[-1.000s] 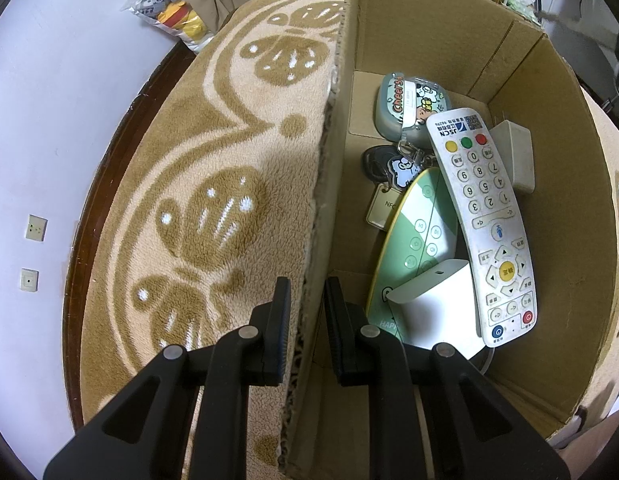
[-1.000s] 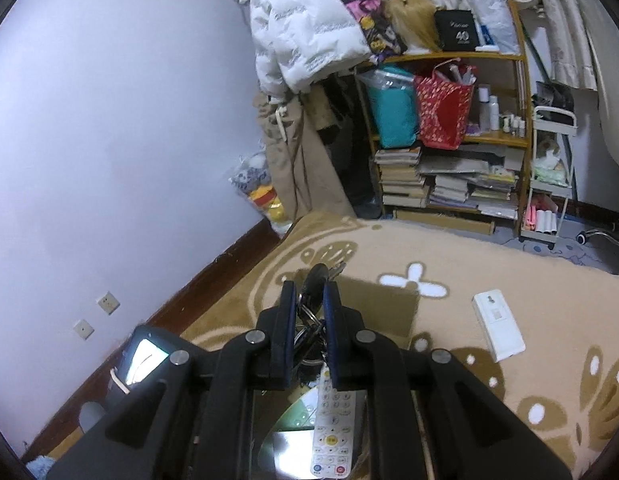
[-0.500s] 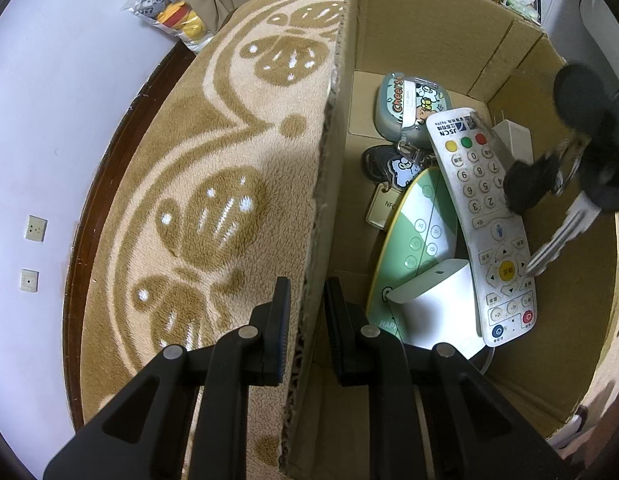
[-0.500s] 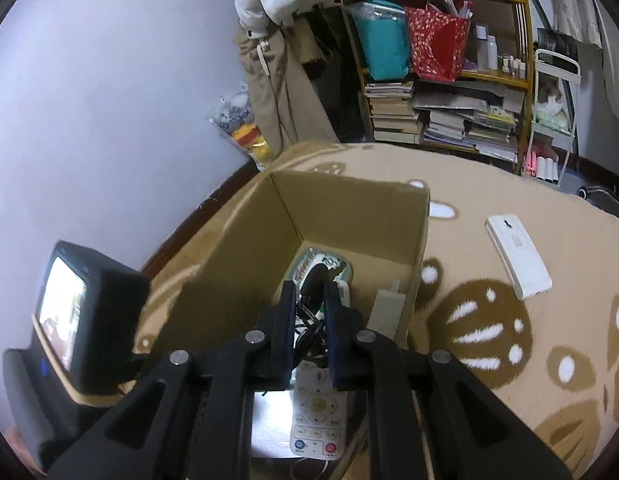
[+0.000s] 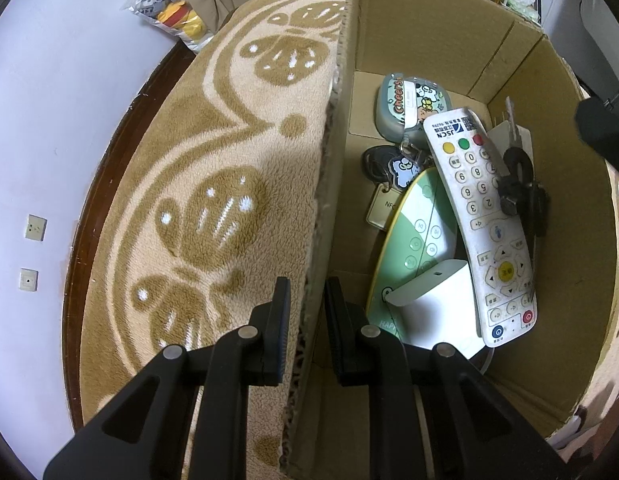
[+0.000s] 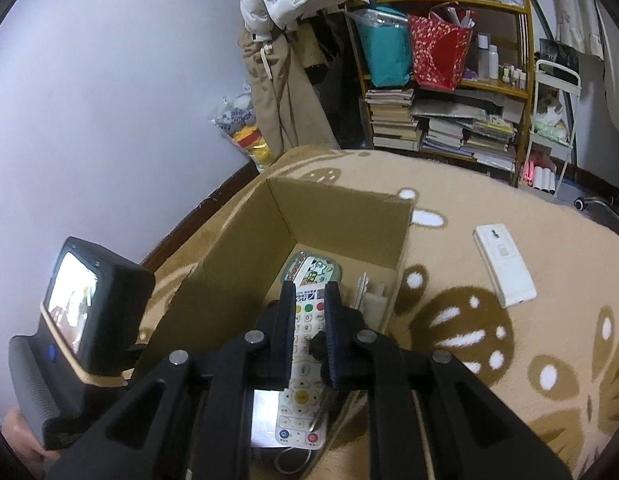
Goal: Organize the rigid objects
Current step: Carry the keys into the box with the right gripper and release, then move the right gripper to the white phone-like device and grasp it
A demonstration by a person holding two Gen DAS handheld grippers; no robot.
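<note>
A cardboard box (image 5: pixel 409 32) stands on the patterned rug. My left gripper (image 5: pixel 307 292) is shut on the box's left wall (image 5: pixel 329 152). Inside lie a white remote (image 5: pixel 479 220), a bunch of black keys (image 5: pixel 521 188) beside it, a grey cartoon case (image 5: pixel 409 104), a green round board (image 5: pixel 421 232) and a white device (image 5: pixel 433 296). My right gripper (image 6: pixel 307 304) hangs open and empty over the box (image 6: pixel 341 216), above the remote (image 6: pixel 301 376) and the keys (image 6: pixel 321 346). A second white remote (image 6: pixel 503 266) lies on the rug to the right of the box.
A wall and dark skirting board (image 5: pixel 97 184) run along the rug's left edge. A bag of soft toys (image 5: pixel 169 4) lies by the wall. A bookshelf (image 6: pixel 449 92) with books and bags stands behind the rug. The left gripper's screen unit (image 6: pixel 81 320) sits left of the box.
My right gripper carried the keys over the box and opened. The keys dropped into the box and now lie beside the white remote. My left gripper kept its hold on the box wall.
</note>
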